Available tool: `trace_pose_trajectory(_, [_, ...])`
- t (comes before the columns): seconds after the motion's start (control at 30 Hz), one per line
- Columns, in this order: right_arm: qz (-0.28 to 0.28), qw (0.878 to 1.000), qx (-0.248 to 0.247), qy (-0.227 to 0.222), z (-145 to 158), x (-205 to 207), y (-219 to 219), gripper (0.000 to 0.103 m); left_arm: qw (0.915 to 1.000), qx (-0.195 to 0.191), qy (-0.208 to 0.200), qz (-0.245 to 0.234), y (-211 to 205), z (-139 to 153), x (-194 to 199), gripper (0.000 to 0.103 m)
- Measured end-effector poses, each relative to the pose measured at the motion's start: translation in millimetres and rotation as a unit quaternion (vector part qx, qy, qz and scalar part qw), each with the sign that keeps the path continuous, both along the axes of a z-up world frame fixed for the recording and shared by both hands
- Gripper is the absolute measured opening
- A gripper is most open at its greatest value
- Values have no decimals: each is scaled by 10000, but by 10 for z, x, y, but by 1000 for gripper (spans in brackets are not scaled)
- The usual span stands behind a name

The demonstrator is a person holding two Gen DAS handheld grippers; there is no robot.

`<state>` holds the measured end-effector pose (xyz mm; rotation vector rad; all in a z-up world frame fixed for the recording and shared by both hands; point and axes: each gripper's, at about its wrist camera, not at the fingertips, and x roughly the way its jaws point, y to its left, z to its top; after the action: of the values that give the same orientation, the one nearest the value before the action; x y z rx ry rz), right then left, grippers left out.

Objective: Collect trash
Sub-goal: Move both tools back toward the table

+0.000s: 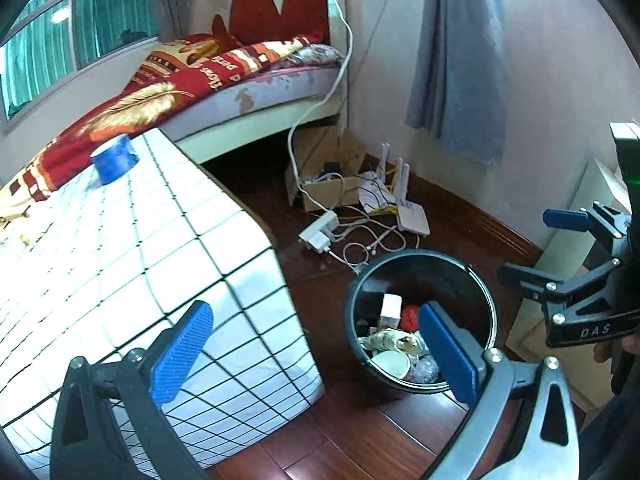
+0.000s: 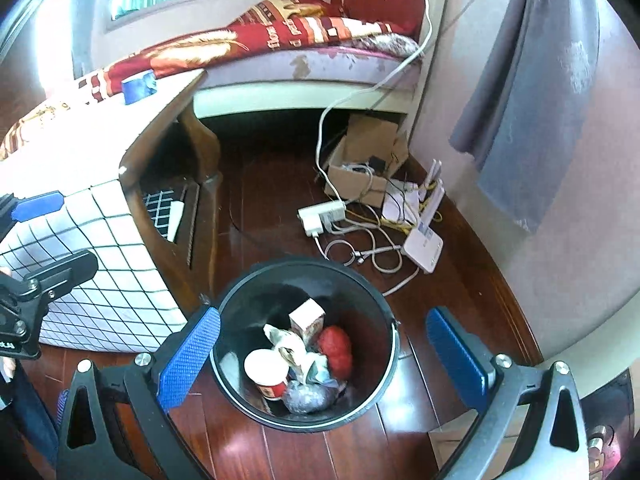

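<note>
The bed lies farthest behind the bin, its foot cut off by the picture edge and its underside lost in shadow. The table, under a white checked cloth, stands just left of the bin; the cloth hides most of its frame in the left view, and only a wooden leg shows in the right one. The black bin stands on the wooden floor and holds the trash: a paper cup, a small carton, a red lump and crumpled wrappers that are hard to tell apart. A roll of blue tape sits on the table, well behind the bin. The left gripper is spread wide and empty, its right finger covering part of the bin's rim. The right gripper hangs over the bin, wide and empty. Cables behind the bin tangle indistinctly.
</note>
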<state>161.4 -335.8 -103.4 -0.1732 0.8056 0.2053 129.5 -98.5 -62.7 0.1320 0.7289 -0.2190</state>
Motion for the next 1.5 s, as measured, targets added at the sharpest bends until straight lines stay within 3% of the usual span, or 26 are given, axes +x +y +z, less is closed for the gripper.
trace_pose_trajectory(0.37, [302, 9987, 162, -382, 301, 11, 450, 103, 9982, -83, -320, 507, 483, 186, -112, 103])
trace_pose_trajectory(1.13, [1322, 9877, 420, -722, 512, 224, 1670, 103, 9856, -77, -455, 1624, 1607, 211, -280, 103])
trace_pose_trajectory(1.37, [1427, 9837, 870, -666, 616, 375, 2036, 103, 9785, 9, -471, 2010, 2063, 237, -312, 103])
trace_pose_trajectory(1.5, [1680, 9812, 824, -480, 665, 511, 2333, 103, 9747, 28, -512, 2178, 2379, 331, -228, 103])
